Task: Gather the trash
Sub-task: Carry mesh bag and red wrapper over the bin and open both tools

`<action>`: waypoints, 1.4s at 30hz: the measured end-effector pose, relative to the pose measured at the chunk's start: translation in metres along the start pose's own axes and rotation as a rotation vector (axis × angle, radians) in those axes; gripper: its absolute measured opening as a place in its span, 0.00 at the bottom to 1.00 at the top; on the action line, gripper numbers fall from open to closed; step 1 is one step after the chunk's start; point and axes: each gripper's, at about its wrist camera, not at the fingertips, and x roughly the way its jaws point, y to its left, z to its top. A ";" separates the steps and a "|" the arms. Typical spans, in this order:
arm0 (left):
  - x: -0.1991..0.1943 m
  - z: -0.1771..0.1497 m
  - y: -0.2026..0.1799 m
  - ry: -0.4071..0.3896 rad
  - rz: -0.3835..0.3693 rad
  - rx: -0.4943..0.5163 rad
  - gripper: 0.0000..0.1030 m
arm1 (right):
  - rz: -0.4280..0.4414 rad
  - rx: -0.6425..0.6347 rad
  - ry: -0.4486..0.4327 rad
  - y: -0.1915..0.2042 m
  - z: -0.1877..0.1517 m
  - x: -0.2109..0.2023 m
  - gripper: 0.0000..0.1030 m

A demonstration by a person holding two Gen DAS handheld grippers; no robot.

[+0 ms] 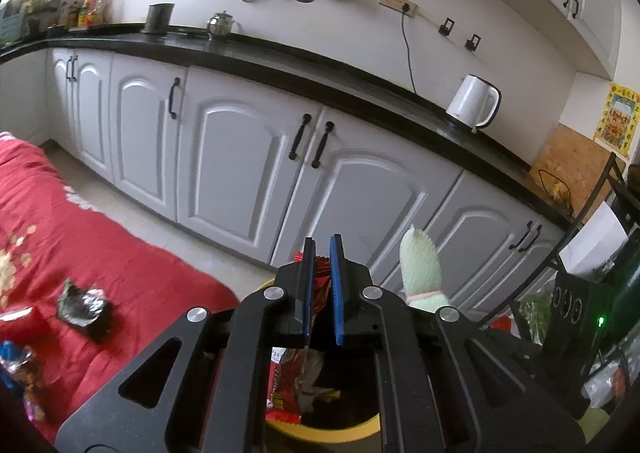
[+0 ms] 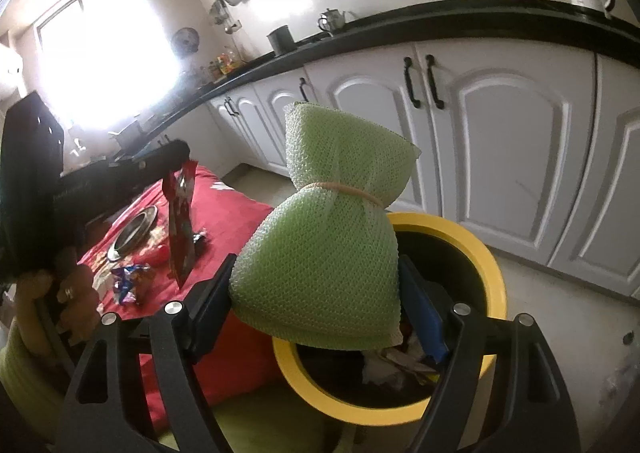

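Kitchen, white cabinets (image 1: 236, 157) under a black counter (image 1: 280, 49), red cloth (image 1: 100, 237) in front. Left gripper (image 1: 320, 289) jaws pinched tight on a red snack wrapper (image 2: 182, 221), which hangs over the cloth's edge beside the bin. Right gripper (image 2: 320, 293) jaws wide, clamping a green mesh bundle (image 2: 332, 233) tied with a rubber band, above the yellow-rimmed bin (image 2: 494, 273). Bin already holds wrappers. More crumpled wrappers (image 1: 82, 303) lie on the cloth, left of the bin.

We looked from each gripper's wrist, forward and somewhat downward along its fingers, close above the yellow-rimmed bin (image 1: 320, 431) (image 2: 494, 281), facing the white cabinets (image 1: 236, 157) (image 2: 516, 157), both views shared bin, red cloth (image 1: 100, 245) (image 2: 236, 221), counter.
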 end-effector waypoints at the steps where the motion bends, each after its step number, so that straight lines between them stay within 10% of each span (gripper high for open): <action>1: 0.004 0.001 -0.001 0.003 -0.003 0.001 0.04 | -0.006 0.003 0.002 -0.003 -0.002 0.000 0.73; 29: 0.099 -0.023 -0.014 0.127 -0.036 0.005 0.04 | -0.068 0.132 0.142 -0.066 -0.047 0.038 0.75; 42: 0.077 -0.025 0.007 0.108 0.032 -0.036 0.72 | -0.075 0.160 0.117 -0.071 -0.047 0.039 0.80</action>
